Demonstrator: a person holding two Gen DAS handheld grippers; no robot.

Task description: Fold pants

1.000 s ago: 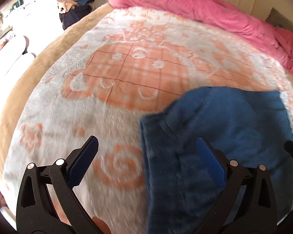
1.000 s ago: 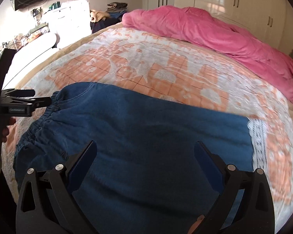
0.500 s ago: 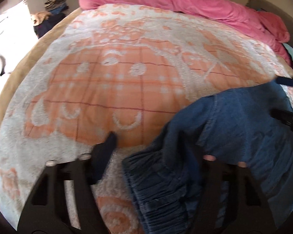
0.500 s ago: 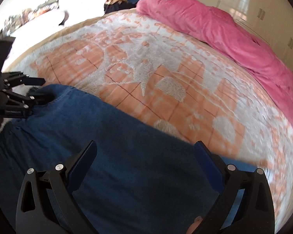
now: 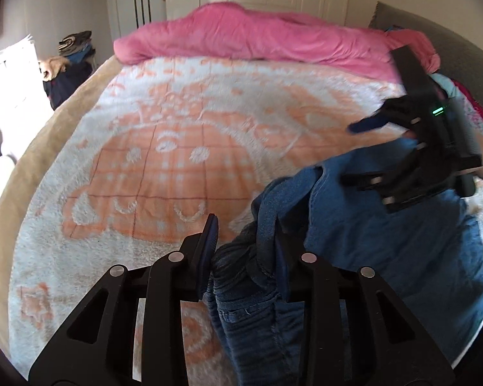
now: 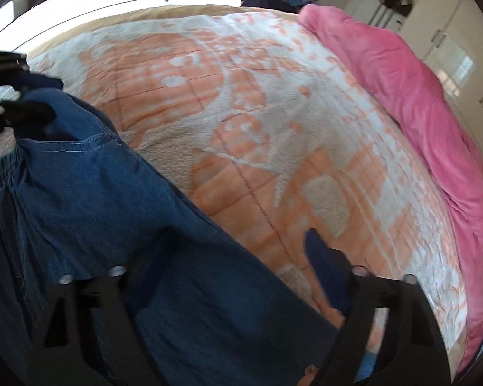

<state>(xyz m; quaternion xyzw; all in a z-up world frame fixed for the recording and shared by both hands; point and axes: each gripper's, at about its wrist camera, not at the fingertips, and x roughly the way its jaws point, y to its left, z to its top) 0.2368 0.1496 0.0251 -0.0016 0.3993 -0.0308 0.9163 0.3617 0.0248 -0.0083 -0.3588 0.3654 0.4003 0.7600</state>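
Blue denim pants point(image 5: 386, 244) lie on the orange-and-white plush blanket point(image 5: 164, 167), waistband bunched and clamped in the left gripper point(image 5: 244, 244). Right gripper point(image 6: 228, 276), jaws apart, straddles the fabric's far edge. Step, as judged: first fold beginning; next, the right must close, then both lift together.

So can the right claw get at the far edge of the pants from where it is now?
Probably yes. The right claw is wide open just over the pants, nothing lies between, and the left claw only pinches the waistband end.
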